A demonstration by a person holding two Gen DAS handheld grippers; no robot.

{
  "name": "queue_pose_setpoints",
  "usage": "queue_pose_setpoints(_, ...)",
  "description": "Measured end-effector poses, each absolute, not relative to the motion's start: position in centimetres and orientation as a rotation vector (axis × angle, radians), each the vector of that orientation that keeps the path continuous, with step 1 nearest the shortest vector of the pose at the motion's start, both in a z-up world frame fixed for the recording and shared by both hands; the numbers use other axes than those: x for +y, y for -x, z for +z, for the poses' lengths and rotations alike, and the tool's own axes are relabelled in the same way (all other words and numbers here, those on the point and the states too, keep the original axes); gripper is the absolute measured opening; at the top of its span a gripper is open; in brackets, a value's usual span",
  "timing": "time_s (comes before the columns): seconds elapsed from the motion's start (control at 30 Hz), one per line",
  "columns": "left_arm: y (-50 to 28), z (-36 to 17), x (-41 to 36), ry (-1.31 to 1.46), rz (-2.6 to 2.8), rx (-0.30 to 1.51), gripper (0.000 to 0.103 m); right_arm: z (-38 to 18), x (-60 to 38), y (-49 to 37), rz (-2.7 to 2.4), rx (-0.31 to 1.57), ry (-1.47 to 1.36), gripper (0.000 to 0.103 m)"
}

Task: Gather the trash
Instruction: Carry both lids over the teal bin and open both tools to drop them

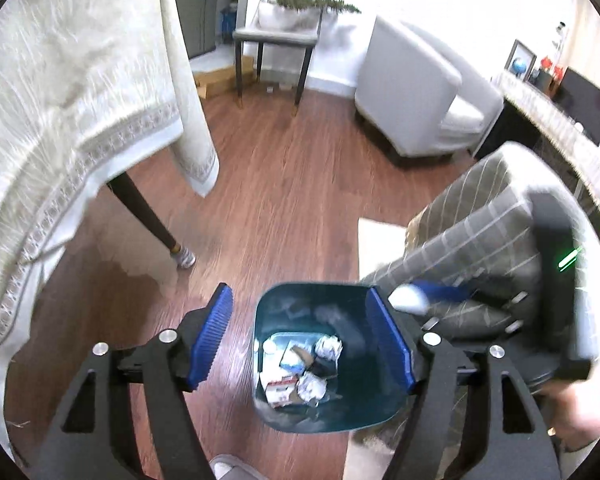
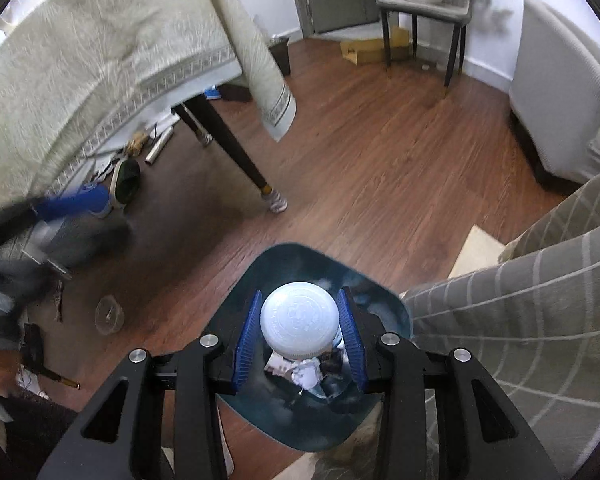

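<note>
A dark teal trash bin (image 1: 364,400) stands on the wood floor and holds crumpled paper and wrappers (image 1: 300,372). My left gripper (image 1: 300,300) hangs over it, open, with nothing between its blue pads. My right gripper (image 2: 300,304) is shut on a white round plastic bottle (image 2: 298,320), seen end-on, directly above the bin (image 2: 380,304). The left wrist view catches that gripper blurred at the bin's right rim, with the white bottle (image 1: 408,300) in it. On the floor left of the bin lies a clear plastic cup (image 2: 109,314).
A table with a cream cloth (image 1: 59,100) and dark leg (image 1: 147,216) stands to the left, with clutter under it (image 2: 139,152). A plaid-covered seat (image 2: 520,320) borders the bin on the right. A white armchair (image 1: 412,92) and side table (image 1: 275,40) stand further back.
</note>
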State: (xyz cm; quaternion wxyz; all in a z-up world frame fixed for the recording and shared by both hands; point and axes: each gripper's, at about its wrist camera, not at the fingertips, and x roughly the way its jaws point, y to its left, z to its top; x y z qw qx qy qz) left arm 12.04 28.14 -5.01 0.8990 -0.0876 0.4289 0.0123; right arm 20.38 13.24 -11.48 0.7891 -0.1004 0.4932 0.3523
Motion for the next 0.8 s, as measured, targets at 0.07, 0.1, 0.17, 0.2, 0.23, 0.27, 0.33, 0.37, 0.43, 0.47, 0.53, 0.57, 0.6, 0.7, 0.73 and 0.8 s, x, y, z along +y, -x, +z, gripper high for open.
queue_pose_setpoints(0.07, -11.9, -3.9, 28.1, 0.188, 0.023, 0.857, 0.075, -12.6, 13.5, -20.2, 0.755, 1.090, 0.233, 0.040)
queue_pose_setpoints(0.1, -11.9, -3.3, 28.2, 0.196, 0.019, 0.842, 0.077, -13.0, 13.6, -20.2, 0.755, 1.100, 0.237, 0.040)
queue_pose_setpoints(0.17, -11.9, -2.4, 28.0, 0.210, 0.008, 0.818, 0.080, -14.2, 14.1, -20.1, 0.754, 1.130, 0.249, 0.040)
queue_pose_setpoints(0.2, -11.9, -1.8, 27.9, 0.214, 0.000, 0.802, 0.083, -14.8, 14.2, -20.0, 0.752, 1.144, 0.257, 0.040)
queue_pose_setpoints(0.23, -11.8, -1.3, 27.8, 0.214, -0.007, 0.788, 0.084, -15.5, 14.4, -19.9, 0.751, 1.160, 0.267, 0.040)
queue_pose_setpoints(0.27, -11.7, -0.7, 27.7, 0.214, -0.010, 0.773, 0.085, -16.1, 14.6, -19.8, 0.749, 1.173, 0.274, 0.040)
queue_pose_setpoints(0.33, -11.6, 0.0, 27.6, 0.211, -0.013, 0.750, 0.089, -16.9, 14.9, -19.5, 0.753, 1.198, 0.283, 0.040)
queue_pose_setpoints(0.37, -11.5, 0.4, 27.5, 0.209, -0.014, 0.741, 0.091, -17.2, 14.9, -19.3, 0.755, 1.207, 0.290, 0.040)
queue_pose_setpoints(0.43, -11.2, 1.4, 27.2, 0.199, -0.016, 0.711, 0.093, -17.9, 15.3, -19.0, 0.751, 1.227, 0.318, 0.041)
queue_pose_setpoints(0.47, -11.0, 1.7, 27.2, 0.196, -0.015, 0.700, 0.094, -18.3, 15.4, -18.8, 0.750, 1.239, 0.330, 0.052)
queue_pose_setpoints(0.53, -10.8, 2.6, 27.1, 0.193, -0.010, 0.681, 0.095, -18.6, 15.5, -18.6, 0.748, 1.247, 0.342, 0.055)
queue_pose_setpoints(0.57, -10.6, 3.0, 27.0, 0.192, -0.010, 0.676, 0.096, -18.8, 15.4, -18.4, 0.747, 1.253, 0.352, 0.055)
queue_pose_setpoints(0.6, -10.5, 3.6, 26.8, 0.189, -0.008, 0.666, 0.096, -18.8, 15.3, -18.3, 0.745, 1.255, 0.356, 0.055)
queue_pose_setpoints(0.7, -10.5, 4.9, 26.4, 0.183, -0.006, 0.648, 0.098, -18.1, 14.6, -18.1, 0.736, 1.243, 0.341, 0.055)
queue_pose_setpoints(0.73, -10.4, 5.3, 26.2, 0.182, -0.009, 0.640, 0.098, -17.2, 14.1, -18.1, 0.734, 1.227, 0.321, 0.055)
queue_pose_setpoints(0.8, -10.2, 6.2, 25.7, 0.181, -0.014, 0.616, 0.098, -15.6, 13.4, -17.9, 0.734, 1.192, 0.288, 0.056)
